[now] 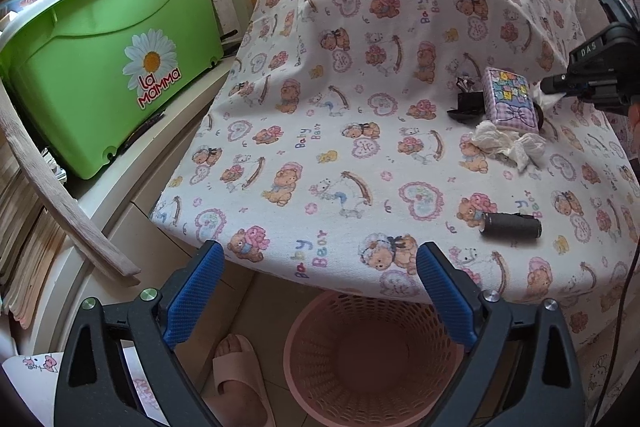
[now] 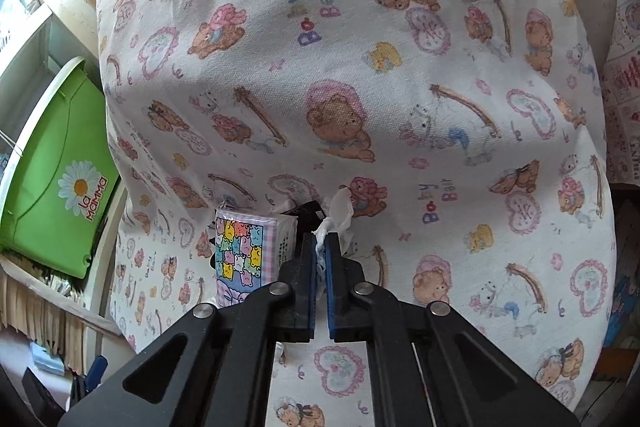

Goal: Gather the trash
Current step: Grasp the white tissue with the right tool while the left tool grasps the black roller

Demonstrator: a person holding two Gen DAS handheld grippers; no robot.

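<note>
On the bear-print worktop (image 1: 340, 131), the right gripper (image 2: 320, 247) had its fingers pinched tight on a white tissue scrap (image 2: 338, 213) just beside the tissue pack (image 2: 244, 251). More crumpled tissue (image 1: 506, 145) lay near it. The left gripper (image 1: 320, 291), fingers wide and empty, hovered above the pink basket (image 1: 368, 359).

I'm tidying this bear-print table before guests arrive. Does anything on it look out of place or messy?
Yes. A crumpled white tissue lies loose on the cloth in front of the tissue pack. A black roll lies on its side near the table edge. The right tool is shut on another tissue scrap.
</note>
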